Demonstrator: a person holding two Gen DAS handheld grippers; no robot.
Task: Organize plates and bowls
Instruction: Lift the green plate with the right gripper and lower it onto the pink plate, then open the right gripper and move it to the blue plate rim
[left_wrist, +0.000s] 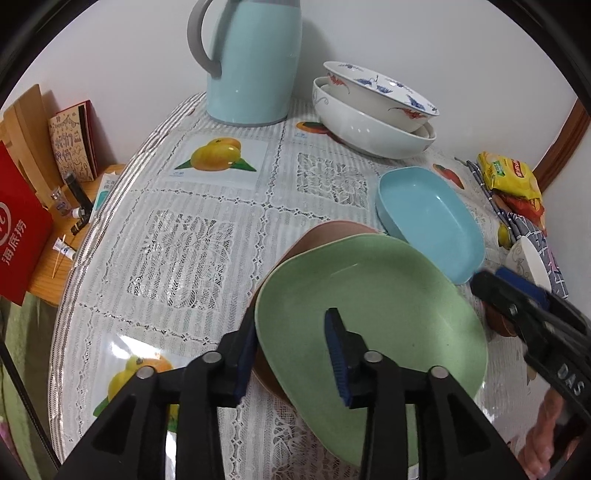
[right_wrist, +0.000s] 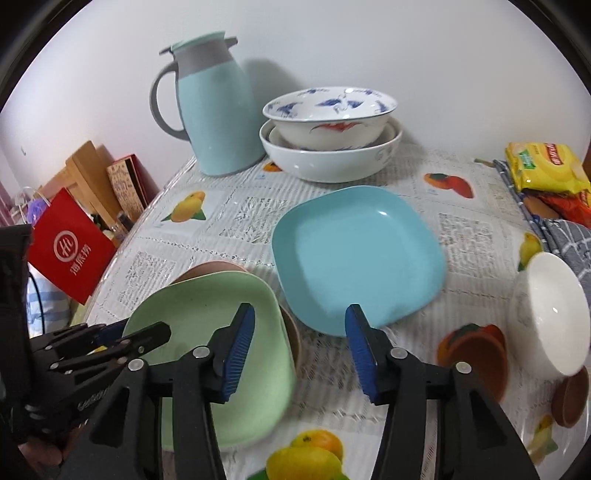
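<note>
matt green plate (left_wrist: 388, 295), glossy bowls (right_wrist: 332, 155) — lace tablecloth (left_wrist: 192, 236)

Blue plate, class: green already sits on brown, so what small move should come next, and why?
Probably bring the right gripper forward to the blue plate. Its fingers stand open just short of the near rim, and this plate lies alone beside the green plate.

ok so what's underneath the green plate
A brown plate lies under the green plate; only its rim shows along the far and left edges. The rest is covered, so anything further beneath cannot be seen.
</note>
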